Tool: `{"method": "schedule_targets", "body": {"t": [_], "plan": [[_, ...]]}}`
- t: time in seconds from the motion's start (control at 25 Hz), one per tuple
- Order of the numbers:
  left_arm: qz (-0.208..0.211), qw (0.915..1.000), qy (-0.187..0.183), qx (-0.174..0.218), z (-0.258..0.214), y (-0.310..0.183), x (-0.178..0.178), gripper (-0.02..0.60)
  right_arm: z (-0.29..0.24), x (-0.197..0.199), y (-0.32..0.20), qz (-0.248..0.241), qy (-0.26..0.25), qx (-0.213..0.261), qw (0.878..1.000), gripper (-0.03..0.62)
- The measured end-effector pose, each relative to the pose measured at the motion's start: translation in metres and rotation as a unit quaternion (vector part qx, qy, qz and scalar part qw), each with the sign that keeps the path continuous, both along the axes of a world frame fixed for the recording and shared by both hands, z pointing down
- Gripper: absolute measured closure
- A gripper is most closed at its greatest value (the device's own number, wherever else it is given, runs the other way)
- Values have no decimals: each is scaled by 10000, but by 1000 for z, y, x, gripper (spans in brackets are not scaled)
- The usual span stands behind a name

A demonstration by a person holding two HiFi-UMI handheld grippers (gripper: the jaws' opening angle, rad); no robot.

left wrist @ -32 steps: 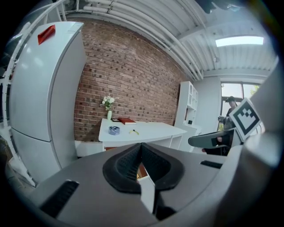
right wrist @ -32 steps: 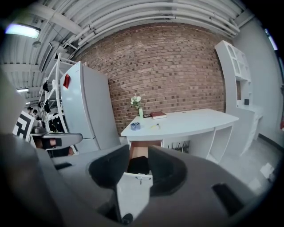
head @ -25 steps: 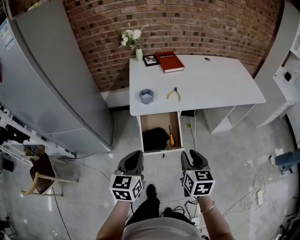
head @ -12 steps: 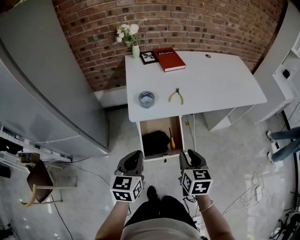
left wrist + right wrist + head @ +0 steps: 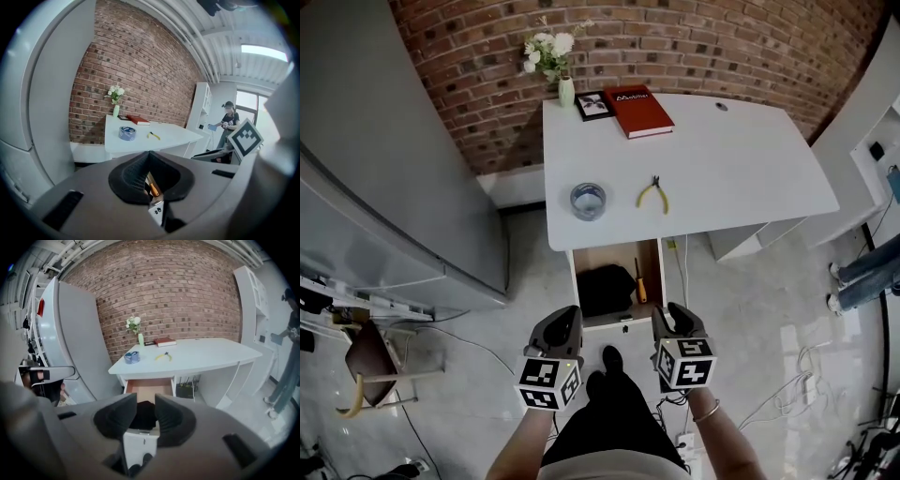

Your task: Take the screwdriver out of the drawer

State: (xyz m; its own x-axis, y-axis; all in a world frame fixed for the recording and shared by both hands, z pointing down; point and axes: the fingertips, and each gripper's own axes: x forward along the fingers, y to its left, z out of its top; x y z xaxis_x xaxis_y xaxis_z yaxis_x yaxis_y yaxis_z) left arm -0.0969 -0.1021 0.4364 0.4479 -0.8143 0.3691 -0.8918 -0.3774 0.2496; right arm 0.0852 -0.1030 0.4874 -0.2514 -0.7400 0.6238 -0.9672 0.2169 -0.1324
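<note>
Both grippers hover before the open drawer, the screwdriver not yet taken.
The screwdriver (image 5: 639, 281) lies along the right side of the drawer (image 5: 616, 251), beside a black bundle (image 5: 605, 289) at its 9 o'clock, under the white table (image 5: 722, 169). The left gripper (image 5: 561, 317) has its jaws drawn together on nothing; the right gripper (image 5: 672, 312) has its jaws apart and empty, with the screwdriver at about its 11 o'clock, untouched.
</note>
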Motion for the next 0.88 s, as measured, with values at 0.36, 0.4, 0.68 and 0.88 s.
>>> {"method": "schedule_targets", "body": {"t": [0.36,0.4,0.68,0.88], "plan": [[-111,9997,-24,-221,25,-29,4,589,58,-3,-40,-248,122,-511,9983,479],[-127,9996,-25,-247,28,-31,5,589,64,-4,-44,-266,125,-564,9980,479],[-264,9984,-20,-491,53,-39,2,589,120,-2,-63,-431,246,-995,9938,479],[-433,9969,-22,-656,72,-43,-4,589,154,-3,-74,-551,366,-1239,9901,479]]}}
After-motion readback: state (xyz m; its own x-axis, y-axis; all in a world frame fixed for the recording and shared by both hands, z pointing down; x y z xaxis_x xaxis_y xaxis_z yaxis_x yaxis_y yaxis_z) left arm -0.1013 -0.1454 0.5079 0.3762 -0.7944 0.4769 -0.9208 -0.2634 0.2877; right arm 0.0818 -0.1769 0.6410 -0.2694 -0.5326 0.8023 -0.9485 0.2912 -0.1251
